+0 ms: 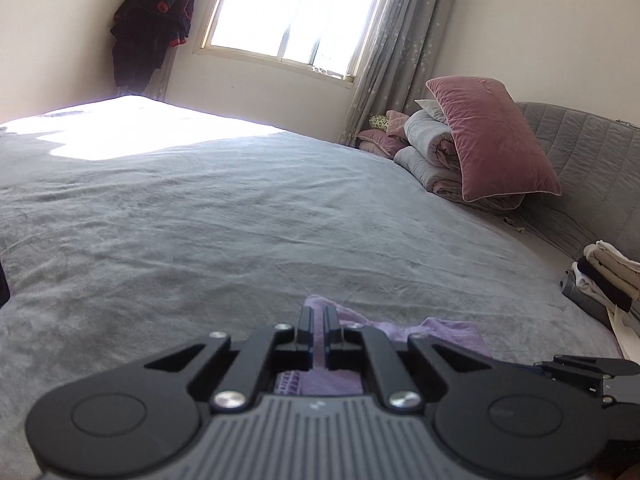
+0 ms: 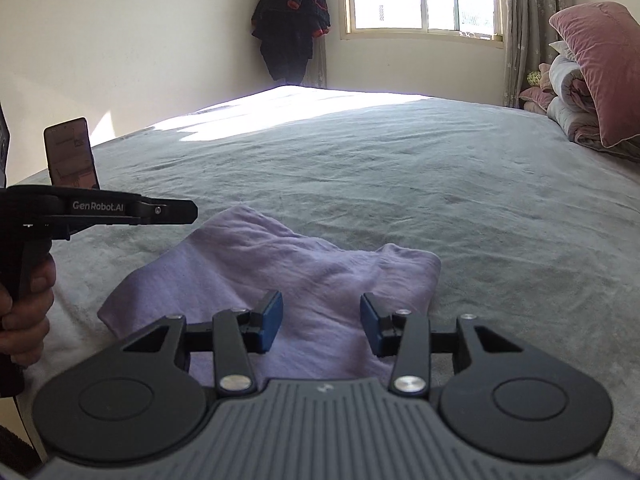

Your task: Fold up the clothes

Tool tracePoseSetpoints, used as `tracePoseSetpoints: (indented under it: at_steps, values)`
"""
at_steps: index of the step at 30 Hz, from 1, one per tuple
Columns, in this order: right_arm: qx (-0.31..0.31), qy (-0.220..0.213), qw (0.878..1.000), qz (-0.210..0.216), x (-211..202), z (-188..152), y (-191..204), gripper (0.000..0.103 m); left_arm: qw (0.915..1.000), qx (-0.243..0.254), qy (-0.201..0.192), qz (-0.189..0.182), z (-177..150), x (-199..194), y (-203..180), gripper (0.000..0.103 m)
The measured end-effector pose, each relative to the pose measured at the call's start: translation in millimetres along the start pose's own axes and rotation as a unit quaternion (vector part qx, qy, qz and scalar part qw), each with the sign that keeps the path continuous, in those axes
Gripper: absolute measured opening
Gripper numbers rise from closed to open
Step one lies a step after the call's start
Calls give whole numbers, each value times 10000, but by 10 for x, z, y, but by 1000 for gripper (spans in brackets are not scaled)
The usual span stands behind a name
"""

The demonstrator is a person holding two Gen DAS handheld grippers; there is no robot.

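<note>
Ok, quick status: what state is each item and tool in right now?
Left tool: fingers nearly together, not visibly gripping cloth.
Right tool: open, above the garment.
Purple garment: partly folded, rumpled, lying on the bed.
Bed cover: spread flat, lightly wrinkled.
Clothes stack: folded, piled at the bed's edge.
Curtain: drawn aside.

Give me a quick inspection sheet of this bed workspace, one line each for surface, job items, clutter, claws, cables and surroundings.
Surface: grey bedspread, wrinkled, sunlit at the far edge.
Job's things: lilac garment lying crumpled near the front; stack of folded clothes at the right edge.
Clutter: pink pillow leaning on a rolled duvet by the headboard.
Claws: left claw nearly closed, with lilac fabric showing between its fingers; right claw open above the garment.
Cables: nothing seen.
Surroundings: window, grey curtain, dark coat hanging in the corner, phone mounted on the left tool.
</note>
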State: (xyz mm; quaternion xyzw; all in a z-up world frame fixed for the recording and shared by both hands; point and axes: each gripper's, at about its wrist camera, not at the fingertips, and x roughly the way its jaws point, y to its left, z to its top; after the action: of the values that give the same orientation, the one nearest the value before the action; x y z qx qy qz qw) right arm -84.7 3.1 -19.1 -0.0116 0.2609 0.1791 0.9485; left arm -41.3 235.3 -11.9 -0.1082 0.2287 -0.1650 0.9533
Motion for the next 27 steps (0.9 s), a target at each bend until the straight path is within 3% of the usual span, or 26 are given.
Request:
tracePoseSetpoints:
  at_steps: [4,10,19,27]
  values:
    - [12,175,9997,143,158,113,45,44,9991,313,184,-215,29,169,-144,4]
    - [-57,455,9989,135,475,219,-10,44,9991,296,285,81,35,285,-76,3]
    - [278,458,9983,-229,632,323,-335,44,9975,262,414,502,50,437,24,4]
    - [375,182,9991,115,187,199,-260,44,9995,197,175,-169,88,-7,8,4]
